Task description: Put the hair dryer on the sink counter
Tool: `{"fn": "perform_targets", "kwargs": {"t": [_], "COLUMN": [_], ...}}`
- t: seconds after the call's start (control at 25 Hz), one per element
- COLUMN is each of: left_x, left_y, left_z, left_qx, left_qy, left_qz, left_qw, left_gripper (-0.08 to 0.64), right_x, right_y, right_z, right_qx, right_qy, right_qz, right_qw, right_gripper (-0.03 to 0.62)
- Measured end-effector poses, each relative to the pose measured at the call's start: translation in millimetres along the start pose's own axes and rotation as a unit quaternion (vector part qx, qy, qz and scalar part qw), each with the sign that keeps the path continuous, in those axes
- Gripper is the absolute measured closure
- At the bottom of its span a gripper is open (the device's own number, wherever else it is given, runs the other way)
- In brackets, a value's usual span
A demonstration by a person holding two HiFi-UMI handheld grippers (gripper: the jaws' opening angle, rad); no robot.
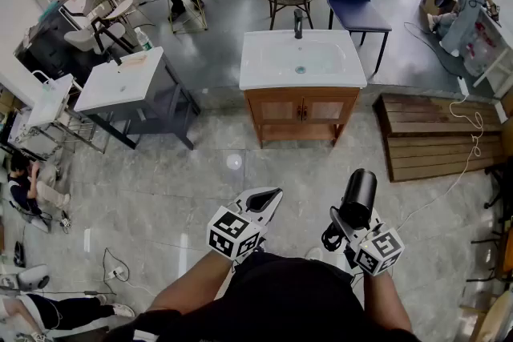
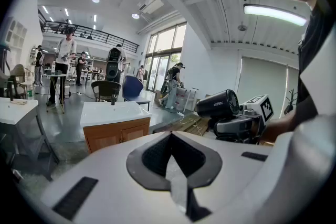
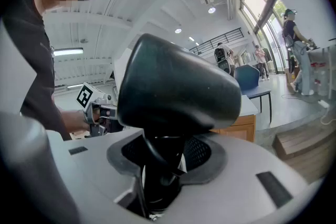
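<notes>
- Carry step is on: my right gripper (image 3: 163,176) has its jaws clamped on the handle of the hair dryer (image 3: 178,92), with the black barrel sitting above the jaws and the cord looping down between them.
- In the head view the dryer is low on my right side, close to my body, barrel pointing ahead toward the vanity.
- My left gripper (image 2: 176,165) has its jaws together with nothing between them; it hangs just beside the right one and has no job at the moment.
- The target is the white sink counter (image 1: 260,80) on the wooden cabinet (image 1: 302,112), well apart from me across open tiled floor (image 1: 200,180), so nothing has been placed yet.
- The faucet (image 1: 298,22) stands at the back edge and the basin takes up the middle, leaving flat rim on either side.
- Next, as I judge it: walk up to the vanity, lift the dryer over the front edge, and aim for the flat strip on the right of the basin, since that is the side I am carrying on.
- I would lay it on its side, because a barrel on a thin handle looks unlikely to stand up.
- Watch the cord, which I cannot trace fully from here, and part the jaws only once the body rests on the counter.
</notes>
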State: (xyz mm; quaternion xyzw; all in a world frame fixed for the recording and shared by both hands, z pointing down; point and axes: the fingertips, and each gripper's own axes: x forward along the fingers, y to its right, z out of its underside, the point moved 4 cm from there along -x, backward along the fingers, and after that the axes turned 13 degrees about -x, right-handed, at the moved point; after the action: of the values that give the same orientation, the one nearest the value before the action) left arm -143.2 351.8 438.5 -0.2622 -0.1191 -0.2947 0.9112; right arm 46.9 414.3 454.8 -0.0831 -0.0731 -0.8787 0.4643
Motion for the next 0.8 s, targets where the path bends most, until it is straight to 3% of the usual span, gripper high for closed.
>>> {"fn": "perform_targets", "kwargs": {"t": [0.56, 0.8], "left_x": [5, 6], "left_y": [-4, -14], "left_z": [-2, -5], "left_qx": [-0.002, -0.004], "left_qy": [-0.005, -0.007], "left_qz": [0.009, 0.014], "left_qw": [0.9999, 0.9999], "left_gripper": [0.56, 0.56], "right_x": [2, 10], "right_y": [1, -1], "right_z": [-2, -5], "right_qx": [-0.001, 0.042], "right_qy": [0.001, 0.026], "right_qz": [0.005, 0.002], "right_qw": [1.0, 0.999], "right_gripper": [0.445, 0.444]}}
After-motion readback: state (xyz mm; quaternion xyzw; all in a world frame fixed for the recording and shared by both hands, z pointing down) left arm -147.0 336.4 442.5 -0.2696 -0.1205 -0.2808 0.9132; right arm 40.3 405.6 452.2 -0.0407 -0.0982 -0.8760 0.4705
